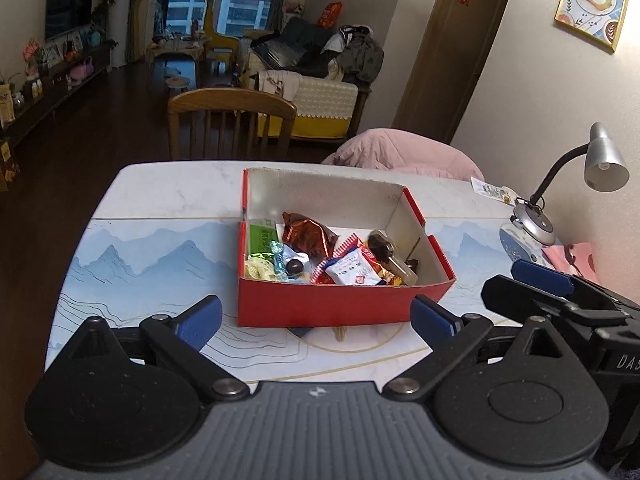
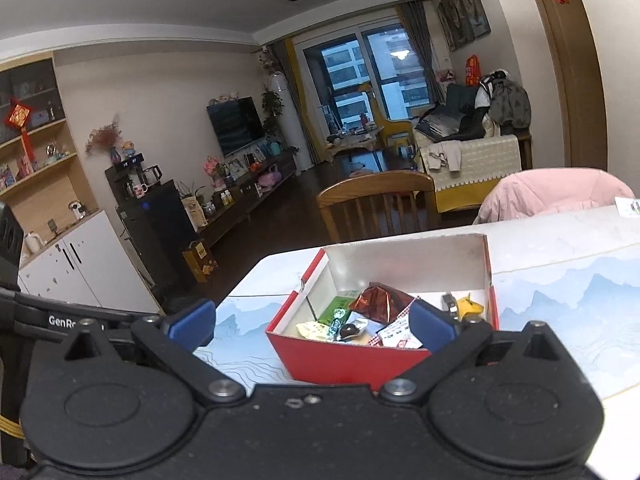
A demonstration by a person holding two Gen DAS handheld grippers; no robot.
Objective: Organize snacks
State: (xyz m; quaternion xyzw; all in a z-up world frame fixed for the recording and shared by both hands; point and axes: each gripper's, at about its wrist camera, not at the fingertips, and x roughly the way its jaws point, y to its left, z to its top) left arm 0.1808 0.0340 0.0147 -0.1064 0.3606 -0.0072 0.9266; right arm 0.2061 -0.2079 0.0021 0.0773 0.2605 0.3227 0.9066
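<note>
1. Snacks (image 1: 320, 256) piled loose in red box (image 1: 340, 304) on table (image 1: 160, 256); heap crowded against the box's near wall, far half of the box floor bare.
2. Visible in the heap: green packet (image 1: 263, 237), brown foil wrapper (image 1: 308, 236), white-and-red sachet (image 1: 352, 272), dark round sweet (image 1: 295, 267).
3. Left gripper (image 1: 316, 320): jaws wide apart, nothing between them, held short of the box's near wall and aimed down at it.
4. Right gripper (image 2: 312, 322): jaws likewise apart and empty, one blue pad (image 2: 432, 326) overlapping the box's near corner in the right wrist view; contact cannot be told.
5. Something small shows at the foot of the near wall; identity unclear.
6. Risks, judged:
   - Box looks like light card; a jaw catching the rim on the way in would likely shove or tip it.
   - Foil and plastic wrappers slick and overlapping; a closing pinch may slip off or lift two at once.
   - Both grippers near the same corner; collision possible if both reach in together.
   - Desk lamp (image 1: 592, 168) and its cord just beside the right-hand side; snag possible on a wide swing.
</note>
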